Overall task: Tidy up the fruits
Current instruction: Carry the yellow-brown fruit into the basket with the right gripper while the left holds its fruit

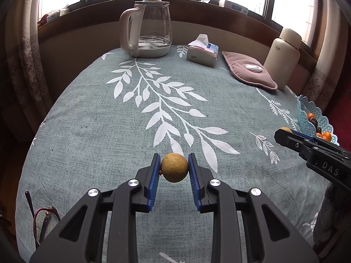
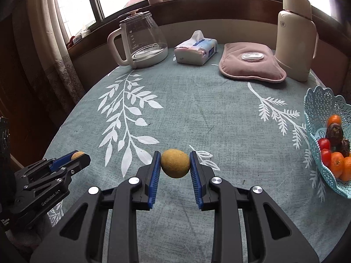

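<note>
On the table (image 2: pixel 197 118), the kettle (image 2: pixel 140 41) stands far left, the tissue pack (image 2: pixel 195 48) right of it, then the pad (image 2: pixel 250 63), with the flask (image 2: pixel 295 37) far right just behind the pad. The basket (image 2: pixel 320 109) sits at the right edge, fruit in it. Glasses (image 1: pixel 45 219) lie near left. Each gripper, left (image 1: pixel 174 167) and right (image 2: pixel 175 163), has a fruit between its fingers, near the front edge.

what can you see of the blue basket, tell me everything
The basket is a pale turquoise openwork bowl, plastic by its look, with a lacy pierced wall and scalloped rim. It sits upright on the tablecloth at the table's right edge, partly cut off by the frame. Inside lie oranges, small red fruits and dark brownish fruits. Neither gripper touches it; the right gripper, shut on a round yellowish fruit, is to its left.
</note>
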`<state>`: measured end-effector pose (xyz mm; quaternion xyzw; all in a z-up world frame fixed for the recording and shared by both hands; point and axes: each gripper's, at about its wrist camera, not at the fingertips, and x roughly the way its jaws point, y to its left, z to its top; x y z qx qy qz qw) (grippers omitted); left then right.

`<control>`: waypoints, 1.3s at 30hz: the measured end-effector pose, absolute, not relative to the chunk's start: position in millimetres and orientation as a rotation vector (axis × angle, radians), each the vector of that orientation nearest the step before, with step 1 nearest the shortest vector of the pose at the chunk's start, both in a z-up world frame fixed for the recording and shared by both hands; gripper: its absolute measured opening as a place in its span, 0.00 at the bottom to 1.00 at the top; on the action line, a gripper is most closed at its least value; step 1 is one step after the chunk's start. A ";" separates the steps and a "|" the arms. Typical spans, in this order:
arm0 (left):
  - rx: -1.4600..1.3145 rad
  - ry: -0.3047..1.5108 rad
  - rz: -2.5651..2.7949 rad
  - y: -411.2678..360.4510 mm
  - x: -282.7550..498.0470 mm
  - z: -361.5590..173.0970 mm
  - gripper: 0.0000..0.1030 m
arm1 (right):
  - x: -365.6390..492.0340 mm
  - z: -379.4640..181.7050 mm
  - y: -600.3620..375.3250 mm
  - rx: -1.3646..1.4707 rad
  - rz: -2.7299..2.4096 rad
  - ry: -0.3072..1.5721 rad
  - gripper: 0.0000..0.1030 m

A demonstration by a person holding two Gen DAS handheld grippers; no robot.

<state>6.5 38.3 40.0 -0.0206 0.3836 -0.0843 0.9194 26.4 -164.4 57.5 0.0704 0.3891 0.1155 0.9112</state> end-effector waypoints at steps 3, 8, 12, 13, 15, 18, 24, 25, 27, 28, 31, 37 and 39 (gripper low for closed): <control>-0.041 0.790 -0.180 32.3 6.2 40.2 0.25 | 20.6 63.7 -183.8 0.174 0.212 0.784 0.27; -0.038 0.788 -0.197 20.8 5.4 42.4 0.25 | 11.2 70.0 -218.5 0.214 0.150 0.757 0.27; -0.025 0.784 -0.212 9.5 5.1 45.2 0.25 | 4.7 74.4 -251.2 0.263 0.095 0.736 0.27; -0.020 0.783 -0.217 6.0 5.0 45.9 0.25 | 2.9 75.6 -259.7 0.277 0.083 0.730 0.27; -0.010 0.781 -0.227 -1.4 4.6 47.1 0.25 | -1.5 78.6 -275.7 0.294 0.053 0.715 0.27; 0.002 0.774 -0.243 -11.4 4.2 49.5 0.25 | -8.7 81.3 -298.8 0.314 0.006 0.696 0.27; 0.029 0.759 -0.283 -34.4 5.7 55.8 0.25 | -22.7 79.8 -345.6 0.365 -0.085 0.673 0.27; 0.035 0.757 -0.289 -38.7 5.7 56.8 0.26 | -25.0 79.2 -352.9 0.375 -0.100 0.669 0.27; 0.045 0.755 -0.302 -46.8 5.4 58.5 0.25 | -29.1 77.7 -367.0 0.393 -0.127 0.664 0.27; 0.049 0.754 -0.308 -50.7 5.5 59.2 0.25 | -30.4 76.6 -373.6 0.403 -0.139 0.662 0.27; 0.065 0.752 -0.324 -62.6 5.7 61.5 0.25 | -33.2 71.9 -390.4 0.432 -0.161 0.663 0.27; 0.081 0.749 -0.358 -83.9 6.8 64.7 0.25 | -33.3 64.4 -401.5 0.456 -0.162 0.684 0.27; 0.084 0.746 -0.371 -89.8 6.9 66.0 0.25 | -32.3 62.9 -402.1 0.465 -0.158 0.690 0.27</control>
